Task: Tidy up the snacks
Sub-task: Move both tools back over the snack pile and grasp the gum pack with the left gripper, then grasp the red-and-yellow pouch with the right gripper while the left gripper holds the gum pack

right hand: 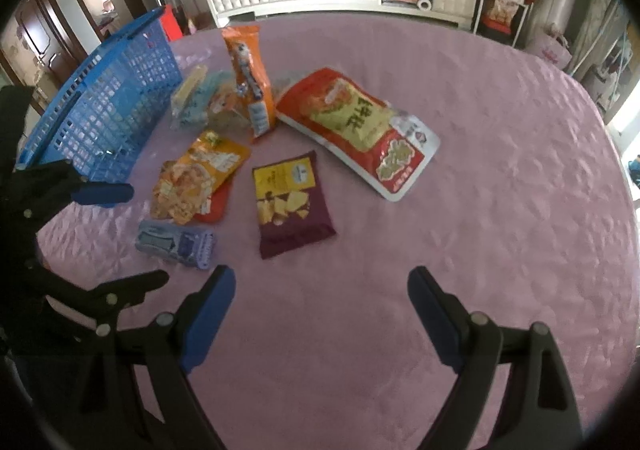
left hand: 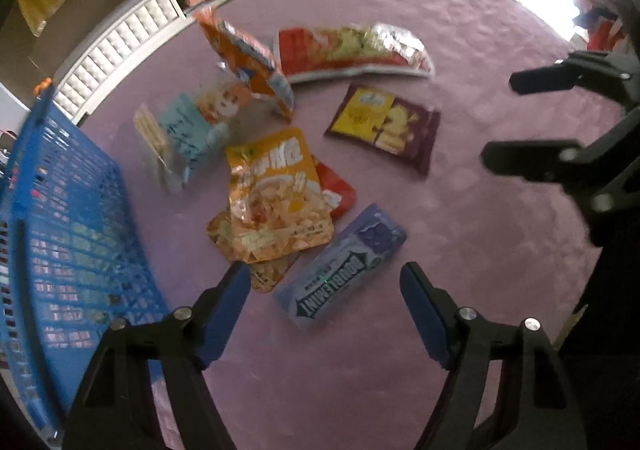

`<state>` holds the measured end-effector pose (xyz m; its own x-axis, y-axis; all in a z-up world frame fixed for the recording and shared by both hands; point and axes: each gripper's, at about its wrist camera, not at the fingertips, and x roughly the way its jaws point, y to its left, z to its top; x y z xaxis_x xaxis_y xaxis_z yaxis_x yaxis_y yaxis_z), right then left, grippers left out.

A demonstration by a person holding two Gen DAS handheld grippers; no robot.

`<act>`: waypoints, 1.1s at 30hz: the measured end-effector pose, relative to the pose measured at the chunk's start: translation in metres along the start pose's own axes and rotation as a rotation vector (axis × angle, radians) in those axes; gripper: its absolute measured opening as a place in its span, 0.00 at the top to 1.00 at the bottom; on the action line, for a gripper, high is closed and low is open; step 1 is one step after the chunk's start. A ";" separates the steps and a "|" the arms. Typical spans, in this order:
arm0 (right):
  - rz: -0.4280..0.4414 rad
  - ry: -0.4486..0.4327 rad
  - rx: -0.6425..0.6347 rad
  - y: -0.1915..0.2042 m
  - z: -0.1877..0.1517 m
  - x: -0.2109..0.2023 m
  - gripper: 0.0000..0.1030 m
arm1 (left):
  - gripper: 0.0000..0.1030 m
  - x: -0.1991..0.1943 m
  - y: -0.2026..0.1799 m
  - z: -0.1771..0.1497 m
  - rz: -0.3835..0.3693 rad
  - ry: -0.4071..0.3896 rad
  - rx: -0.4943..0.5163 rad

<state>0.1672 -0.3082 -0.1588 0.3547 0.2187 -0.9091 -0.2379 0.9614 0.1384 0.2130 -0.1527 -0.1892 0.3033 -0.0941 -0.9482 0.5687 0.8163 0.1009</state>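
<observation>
Left wrist view: left gripper [left hand: 324,282] fingers spread, nothing between the pads, poised above the purple gum pack [left hand: 340,266] lying on the pink tabletop [left hand: 480,230]. Blue basket [left hand: 68,234] stands at nine o'clock. Yellow pouch [left hand: 276,193] lies at eleven o'clock of the gum pack, overlapping a red packet [left hand: 338,189]. Maroon chip bag [left hand: 388,127] sits at one o'clock. Right gripper [right hand: 322,290] fingers likewise spread and empty, the chip bag at twelve o'clock; large red bag [right hand: 356,129] beyond.
</observation>
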 end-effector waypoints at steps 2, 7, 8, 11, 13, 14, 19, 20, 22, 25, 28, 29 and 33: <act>0.002 0.005 0.006 -0.002 -0.001 0.003 0.12 | 0.33 0.008 0.003 0.000 -0.005 0.017 -0.005; -0.004 0.018 0.017 -0.006 -0.001 0.007 0.12 | 0.42 0.019 0.006 -0.002 -0.080 0.026 -0.037; -0.009 0.018 0.019 -0.007 -0.001 0.007 0.12 | 0.44 0.019 0.005 -0.003 -0.077 0.018 -0.029; -0.019 0.020 0.028 -0.008 0.001 0.006 0.12 | 0.59 0.018 0.006 -0.005 -0.096 0.023 -0.036; -0.023 0.019 0.030 -0.008 0.003 0.004 0.12 | 0.64 0.016 -0.002 -0.008 -0.093 0.022 -0.019; -0.027 0.017 0.029 -0.008 0.004 0.002 0.12 | 0.66 0.015 -0.005 -0.010 -0.088 0.016 -0.012; -0.039 -0.003 0.004 -0.009 0.012 -0.010 0.12 | 0.69 -0.003 -0.003 -0.016 -0.113 -0.056 -0.092; -0.042 -0.012 -0.005 -0.009 0.014 -0.012 0.12 | 0.69 -0.008 -0.002 -0.016 -0.114 -0.074 -0.107; -0.046 -0.027 -0.019 -0.009 0.022 -0.017 0.12 | 0.70 -0.022 0.004 -0.014 -0.109 -0.121 -0.151; -0.043 -0.053 -0.041 -0.012 0.038 -0.021 0.12 | 0.72 -0.036 0.013 -0.007 -0.101 -0.177 -0.194; -0.034 -0.074 -0.081 -0.015 0.057 -0.018 0.12 | 0.74 -0.040 0.021 0.005 -0.088 -0.207 -0.244; -0.034 -0.076 -0.096 -0.015 0.064 -0.015 0.12 | 0.75 -0.040 0.025 0.009 -0.087 -0.213 -0.266; -0.039 -0.056 -0.166 -0.014 0.088 0.007 0.12 | 0.79 -0.041 0.035 0.020 -0.089 -0.223 -0.320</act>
<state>0.2525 -0.3052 -0.1322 0.4156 0.1956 -0.8883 -0.3676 0.9294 0.0326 0.2360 -0.1322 -0.1411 0.4423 -0.2656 -0.8566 0.3443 0.9322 -0.1113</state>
